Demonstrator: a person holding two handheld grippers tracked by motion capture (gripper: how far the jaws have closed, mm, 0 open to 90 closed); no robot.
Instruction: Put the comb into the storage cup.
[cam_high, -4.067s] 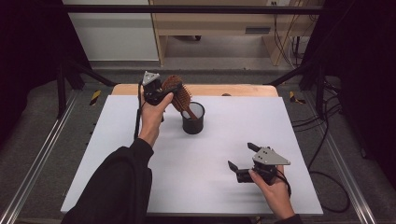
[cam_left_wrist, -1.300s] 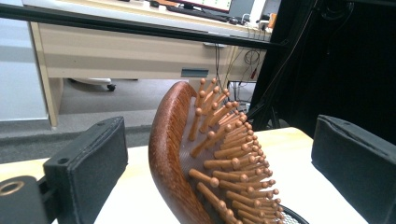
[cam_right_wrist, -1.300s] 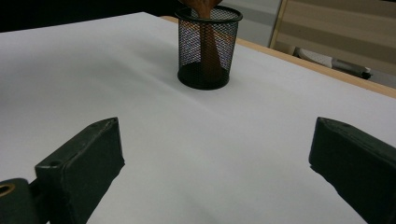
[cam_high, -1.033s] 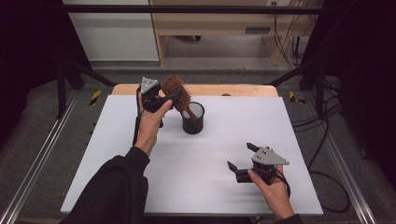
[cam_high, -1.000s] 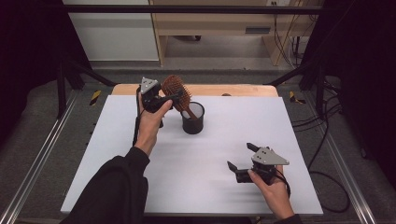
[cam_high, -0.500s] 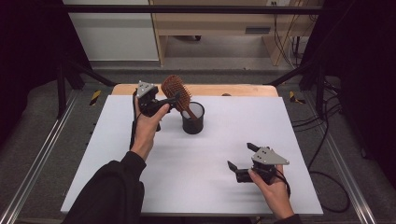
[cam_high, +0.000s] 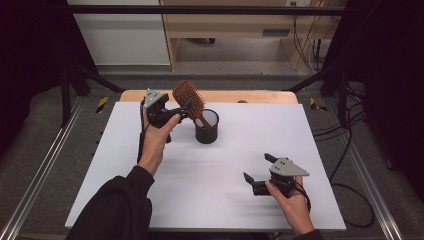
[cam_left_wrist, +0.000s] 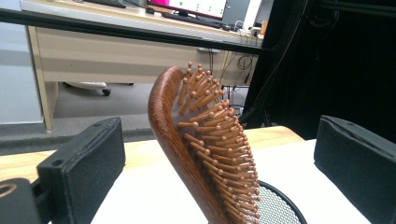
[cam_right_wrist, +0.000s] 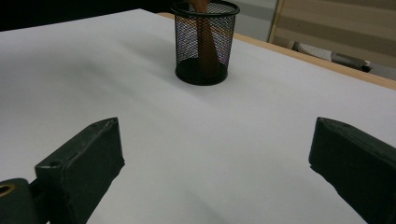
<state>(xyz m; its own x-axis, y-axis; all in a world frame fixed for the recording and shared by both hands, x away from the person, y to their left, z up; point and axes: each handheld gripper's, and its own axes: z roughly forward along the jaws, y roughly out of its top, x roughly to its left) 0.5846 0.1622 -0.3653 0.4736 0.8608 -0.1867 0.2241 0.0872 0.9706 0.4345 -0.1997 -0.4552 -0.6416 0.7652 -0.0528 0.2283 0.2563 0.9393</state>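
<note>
A brown wooden hairbrush (cam_high: 189, 97) stands handle-down in a black mesh cup (cam_high: 206, 128) at the back middle of the white table, leaning left. My left gripper (cam_high: 183, 109) is raised beside the brush head and open. In the left gripper view the brush (cam_left_wrist: 205, 140) rises between the two wide-apart jaws, touching neither, with the cup's rim (cam_left_wrist: 285, 205) below. My right gripper (cam_high: 257, 167) rests open near the front right of the table, nothing between its fingers. It faces the cup (cam_right_wrist: 187, 46), and the brush handle (cam_right_wrist: 206, 44) shows through the mesh.
The white table top (cam_high: 225, 200) has a wooden strip (cam_high: 260, 96) along its far edge. Metal rails (cam_high: 45, 165) run along both sides, and cables (cam_high: 345, 150) lie on the floor to the right. A desk stands behind the table.
The left gripper has drawn slightly left and back from the brush head. The brush now stands higher in the cup, leaning left. The right gripper has stayed put.
</note>
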